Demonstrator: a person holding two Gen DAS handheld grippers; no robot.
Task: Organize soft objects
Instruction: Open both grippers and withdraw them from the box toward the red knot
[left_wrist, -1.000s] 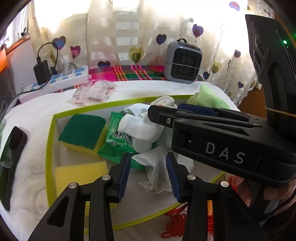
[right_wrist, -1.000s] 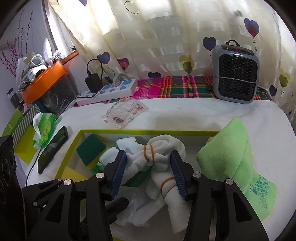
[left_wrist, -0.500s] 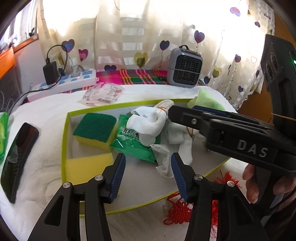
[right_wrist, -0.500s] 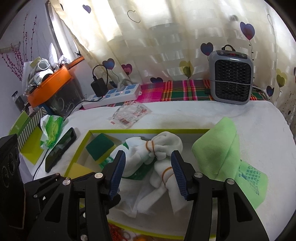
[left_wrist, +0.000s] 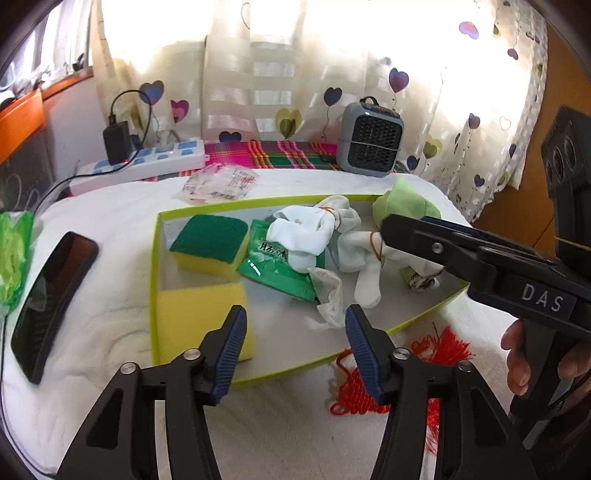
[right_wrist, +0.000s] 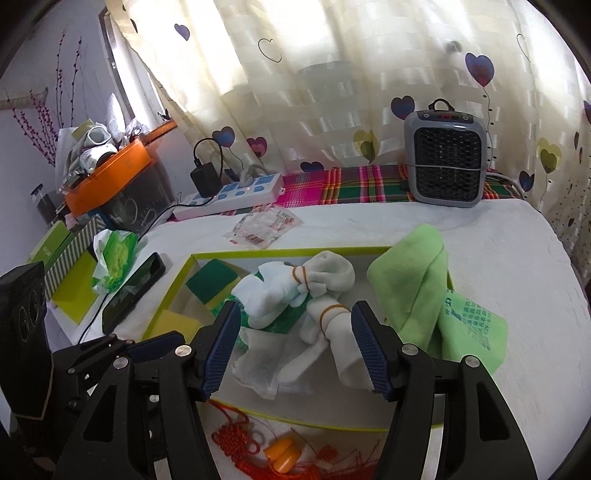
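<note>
**A:** So where are you in the sorting? From the wrist views your left hand-held gripper (left_wrist: 293, 341) hangs over the near edge of the green-rimmed tray (left_wrist: 153, 266), jaws opening, nothing between the pads. Same for the right hand-held gripper (right_wrist: 291, 343): jaws opening, and the banded white socks (right_wrist: 328, 291) lie beyond the tips in the tray, not pinched.

**B:** Looks to me like you're between picks. Most of the soft stuff sits in the tray: two sponges at the left end, the green-topped one (left_wrist: 210, 240) and the plain yellow one (left_wrist: 199, 306), then a green wipes pack (left_wrist: 277, 266), the socks and a crumpled white tissue (left_wrist: 328, 295). The green cloth (right_wrist: 417, 280) is only half in, draped over the right rim onto the tabletop (right_wrist: 517, 258).

**A:** So the cloth next?

**B:** That'd be my guess. You'd want the right one over the fold, pinch the thick part, then drop it inside the rim. The red tassel knot (right_wrist: 236, 439) in front of the tray is still out too, if it counts as soft.

**A:** Any writing you can read?

**B:** "DAS" on the side of the right one in the left view. The wipes pack and the cloth have printed characters, but I can't make them out.
</note>
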